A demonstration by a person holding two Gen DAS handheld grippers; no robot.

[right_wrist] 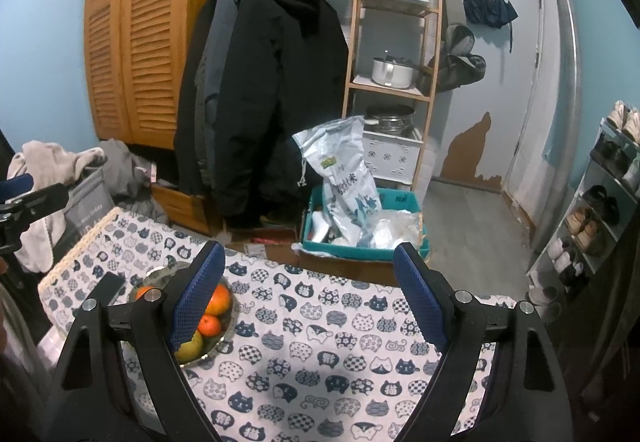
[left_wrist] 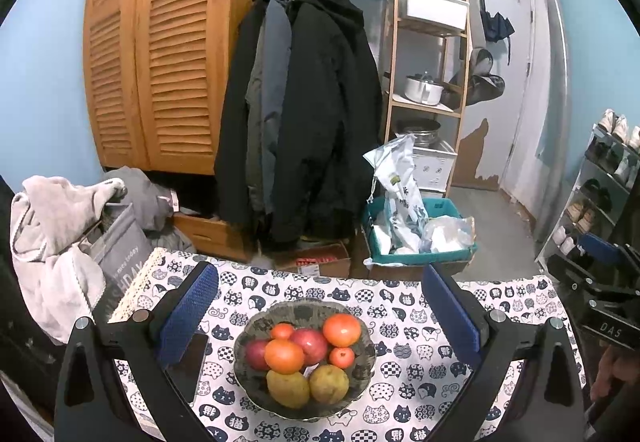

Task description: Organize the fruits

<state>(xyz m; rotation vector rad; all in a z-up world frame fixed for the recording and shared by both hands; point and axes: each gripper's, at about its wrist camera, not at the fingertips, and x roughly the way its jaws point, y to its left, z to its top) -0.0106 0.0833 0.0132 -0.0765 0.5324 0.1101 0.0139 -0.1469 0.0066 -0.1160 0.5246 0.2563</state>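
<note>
Tilting downward over the table, left gripper (left_wrist: pixel 320 306) frames the fruit bowl (left_wrist: pixel 248 374), both grippers' fingers released.

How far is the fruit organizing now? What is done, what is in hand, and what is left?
Nothing looks done yet: all the fruit, oranges, red apples and pears, sits piled in the bowl on the cat-print tablecloth. Nothing is in hand: the left claw and the right claw are open and empty. All the sorting is left.
</note>
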